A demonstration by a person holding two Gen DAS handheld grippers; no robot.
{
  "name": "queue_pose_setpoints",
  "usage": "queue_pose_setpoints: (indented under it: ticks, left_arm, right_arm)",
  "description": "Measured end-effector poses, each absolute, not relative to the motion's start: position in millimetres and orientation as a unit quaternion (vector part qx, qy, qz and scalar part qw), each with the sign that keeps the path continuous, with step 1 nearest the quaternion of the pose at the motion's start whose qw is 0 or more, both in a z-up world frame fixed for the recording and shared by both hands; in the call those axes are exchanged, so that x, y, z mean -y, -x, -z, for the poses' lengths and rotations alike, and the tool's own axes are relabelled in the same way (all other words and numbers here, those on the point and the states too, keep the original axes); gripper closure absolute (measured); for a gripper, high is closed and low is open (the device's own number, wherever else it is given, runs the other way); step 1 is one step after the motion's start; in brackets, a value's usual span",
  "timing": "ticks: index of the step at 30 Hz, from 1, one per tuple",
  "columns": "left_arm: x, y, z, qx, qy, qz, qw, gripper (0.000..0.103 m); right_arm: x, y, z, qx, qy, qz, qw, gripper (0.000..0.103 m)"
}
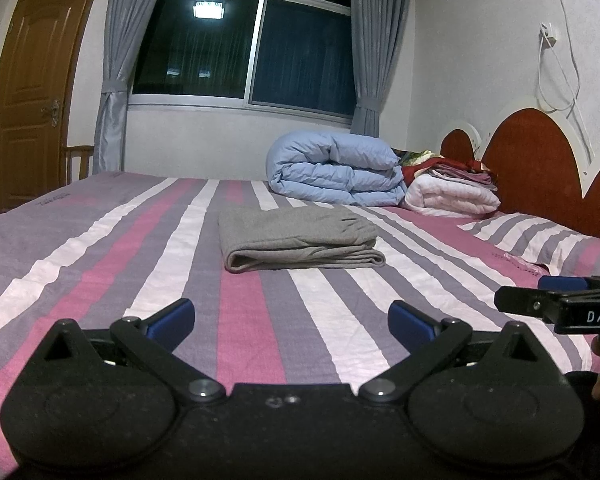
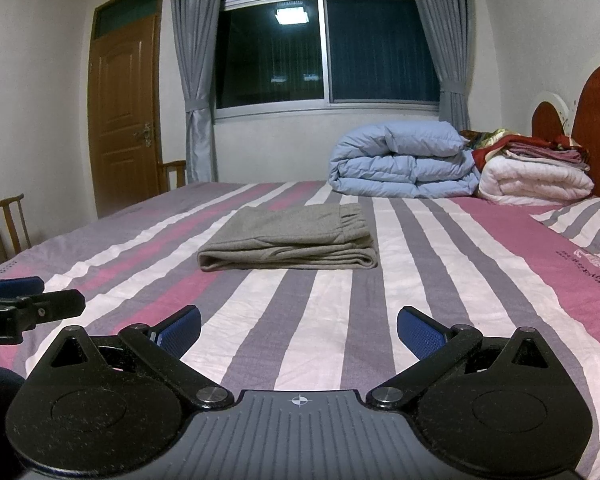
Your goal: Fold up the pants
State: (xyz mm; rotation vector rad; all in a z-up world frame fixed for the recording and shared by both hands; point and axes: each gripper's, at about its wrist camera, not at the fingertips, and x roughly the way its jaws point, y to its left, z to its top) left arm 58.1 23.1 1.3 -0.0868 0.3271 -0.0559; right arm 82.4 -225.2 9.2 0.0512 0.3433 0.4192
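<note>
Grey pants lie folded into a neat rectangle on the striped bed sheet; they also show in the right wrist view. My left gripper is open and empty, well short of the pants. My right gripper is open and empty too, equally short of them. The right gripper's side shows at the right edge of the left wrist view. The left gripper's side shows at the left edge of the right wrist view.
A rolled light-blue duvet and a stack of folded bedding sit at the far side by the red headboard. A striped pillow lies at the right. A wooden door and chairs stand at the left.
</note>
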Motion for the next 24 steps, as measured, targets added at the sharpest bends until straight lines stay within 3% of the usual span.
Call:
queue_pose_setpoints:
  ticks: [24]
  left_arm:
    - [-26.0,-54.6,-8.1,-0.133,0.046,0.038,0.989,0.007]
  right_arm:
    - [226.0,-82.6,-9.5,-0.169,-0.025,-0.207,0.963,0.0]
